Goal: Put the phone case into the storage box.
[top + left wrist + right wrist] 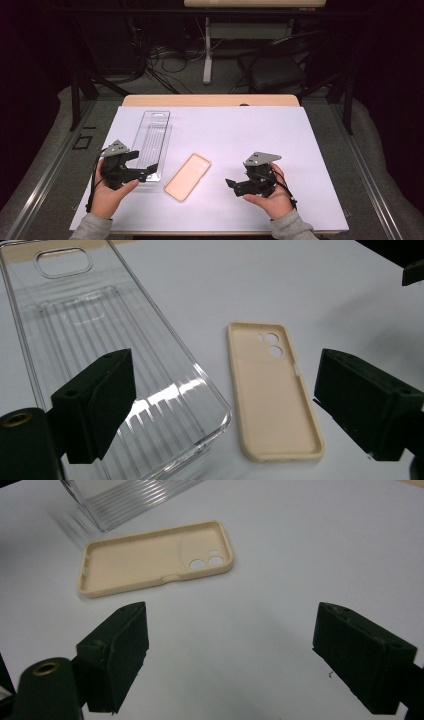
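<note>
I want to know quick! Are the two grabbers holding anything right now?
Left gripper: open, holding nothing, by the clear tray.
Right gripper: open, holding nothing, near the phone case.

The ribbed tray (pixel 125 365) on the left looks like clear, glossy plastic. The phone case (pixel 272 395) beside it is beige, matt and smooth, seemingly soft plastic. White matt sheet (pixel 240 135) covers the wooden table (pixel 210 100).
</note>
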Tool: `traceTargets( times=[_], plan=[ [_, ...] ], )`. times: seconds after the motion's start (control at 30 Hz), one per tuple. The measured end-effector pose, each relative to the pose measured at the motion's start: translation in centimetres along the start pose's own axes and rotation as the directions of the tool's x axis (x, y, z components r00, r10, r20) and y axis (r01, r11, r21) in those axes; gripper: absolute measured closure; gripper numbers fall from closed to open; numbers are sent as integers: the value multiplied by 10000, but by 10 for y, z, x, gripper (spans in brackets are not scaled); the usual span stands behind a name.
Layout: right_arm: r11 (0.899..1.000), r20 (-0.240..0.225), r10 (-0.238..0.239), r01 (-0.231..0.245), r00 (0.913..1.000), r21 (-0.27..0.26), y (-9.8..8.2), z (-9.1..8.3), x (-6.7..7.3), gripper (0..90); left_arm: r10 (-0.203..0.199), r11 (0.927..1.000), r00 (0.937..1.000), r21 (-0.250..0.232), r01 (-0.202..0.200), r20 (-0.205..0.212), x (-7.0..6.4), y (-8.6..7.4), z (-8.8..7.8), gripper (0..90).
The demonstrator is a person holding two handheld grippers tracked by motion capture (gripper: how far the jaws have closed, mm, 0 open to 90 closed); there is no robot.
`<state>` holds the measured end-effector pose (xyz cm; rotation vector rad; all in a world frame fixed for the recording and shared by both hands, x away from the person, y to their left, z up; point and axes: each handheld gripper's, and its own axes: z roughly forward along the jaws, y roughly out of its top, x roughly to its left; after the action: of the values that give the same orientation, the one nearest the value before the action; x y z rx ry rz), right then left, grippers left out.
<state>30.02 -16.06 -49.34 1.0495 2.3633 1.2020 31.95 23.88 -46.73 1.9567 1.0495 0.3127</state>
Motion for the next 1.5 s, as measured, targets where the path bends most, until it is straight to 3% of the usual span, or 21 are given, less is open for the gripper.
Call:
traceTargets(
  times=[0.2, 0.27, 0.43, 0.53, 0.63, 0.77, 0.9, 1.23, 1.37, 1.5],
  plan=[
    [9989, -105, 455, -453, 9989, 142, 7, 5, -4, 131, -179, 9996, 9997, 216, 175, 154, 2, 13, 9, 51],
    [9950, -157, 978, -974, 9951, 211, 9, 6, -8, 131, -252, 9993, 9993, 293, 245, 265, 3, 16, 12, 50],
    [9899, -425, 1417, -1413, 9890, 113, 13, 8, -14, 109, -352, 9990, 9980, 302, 337, 524, 6, 21, 18, 50],
    [9878, -366, 1556, -1553, 9871, 102, 16, 9, -16, 109, -231, 9994, 9979, 254, 216, 602, 6, 24, 19, 38],
    [9874, -408, 1581, -1575, 9866, 160, 19, 10, -17, 100, -352, 9993, 9979, 108, 347, 545, 7, 30, 19, 36],
    [9946, -348, 1030, -1024, 9941, 186, 25, 12, -13, 12, -303, 9995, 9986, 12, 303, 426, 9, 38, 19, 36],
    [9970, -185, 732, -728, 9971, 247, 30, 13, -10, 5, -207, 9997, 9998, 127, 207, -59, 10, 45, 19, 36],
    [9976, 43, 382, -384, 9993, 571, 46, 24, -4, 1, -356, 9967, 9985, 747, 324, 411, 24, 60, 26, 36],
    [9959, 79, 274, -280, 9996, 855, 52, 32, -1, 1, -602, 9954, 9963, 779, 553, 618, 26, 64, 31, 36],
    [9940, 69, 53, -60, 10000, 1089, 58, 39, 3, 0, -404, 9969, 9966, 696, 354, 717, 24, 64, 31, 36]
  ],
)
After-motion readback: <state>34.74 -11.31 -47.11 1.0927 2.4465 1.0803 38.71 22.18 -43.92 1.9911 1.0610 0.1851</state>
